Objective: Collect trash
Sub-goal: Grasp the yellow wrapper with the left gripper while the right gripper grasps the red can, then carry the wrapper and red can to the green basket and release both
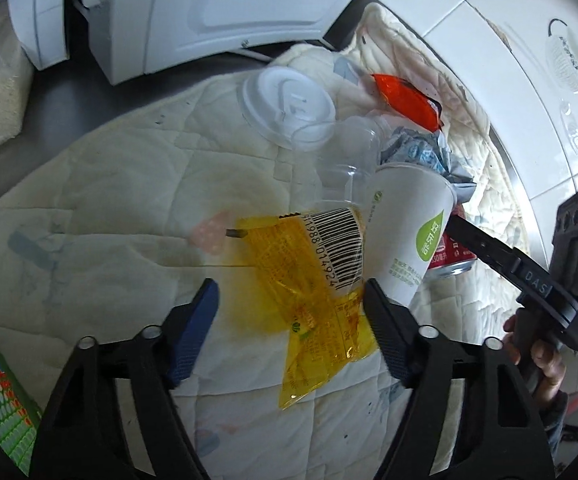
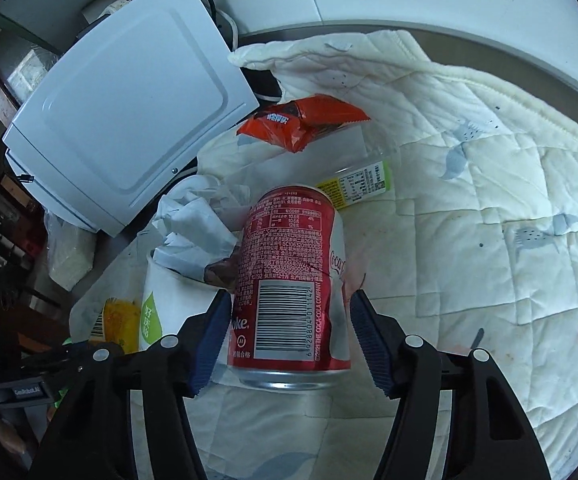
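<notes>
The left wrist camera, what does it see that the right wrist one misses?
Only the left wrist view shows the white plastic lid and clear cup, with the left claw open over the yellow wrapper. Only the right wrist view shows the can's barcode and the labelled clear bottle. Both show the Coke can, white paper cup, red snack bag and quilted cloth.

right gripper [image 2: 287, 340] spread | red can [image 2: 291, 276] between fingers, untouched
</notes>
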Motion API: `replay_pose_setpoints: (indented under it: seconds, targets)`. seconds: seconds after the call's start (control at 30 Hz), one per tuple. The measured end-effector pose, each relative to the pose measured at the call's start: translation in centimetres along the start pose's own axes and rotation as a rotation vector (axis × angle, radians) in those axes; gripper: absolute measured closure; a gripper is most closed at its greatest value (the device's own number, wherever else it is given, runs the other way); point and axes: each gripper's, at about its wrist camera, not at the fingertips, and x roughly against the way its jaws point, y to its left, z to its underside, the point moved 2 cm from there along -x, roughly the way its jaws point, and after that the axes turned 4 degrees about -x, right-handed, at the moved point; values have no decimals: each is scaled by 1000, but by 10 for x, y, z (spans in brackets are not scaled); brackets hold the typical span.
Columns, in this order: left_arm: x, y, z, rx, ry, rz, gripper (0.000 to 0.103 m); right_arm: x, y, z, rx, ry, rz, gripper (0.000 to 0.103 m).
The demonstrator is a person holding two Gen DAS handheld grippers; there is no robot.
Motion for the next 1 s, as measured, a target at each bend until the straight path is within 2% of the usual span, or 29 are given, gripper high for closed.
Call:
replay_pose_setpoints:
  seconds: [0.13, 0.4, 0.57, 0.73, 1.0]
  targets:
    - [-8, -7, -1, -17, 16, 28, 49, -8, 0, -2, -6, 14, 10, 43]
    - [-18, -13, -2, -25, 43, 40, 51, -26, -2, -4, -45, 43, 5, 42]
    - [-21, -11, -1, -21, 51, 55, 53, -24, -2, 2, -54, 16, -4, 42]
    - [-14, -8, 2, -31, 44, 77, 64, -4, -9, 13, -80, -10, -28, 42]
    - [24, 0, 20, -63, 2, 95, 69, 42, 4, 38, -55, -64, -50, 42]
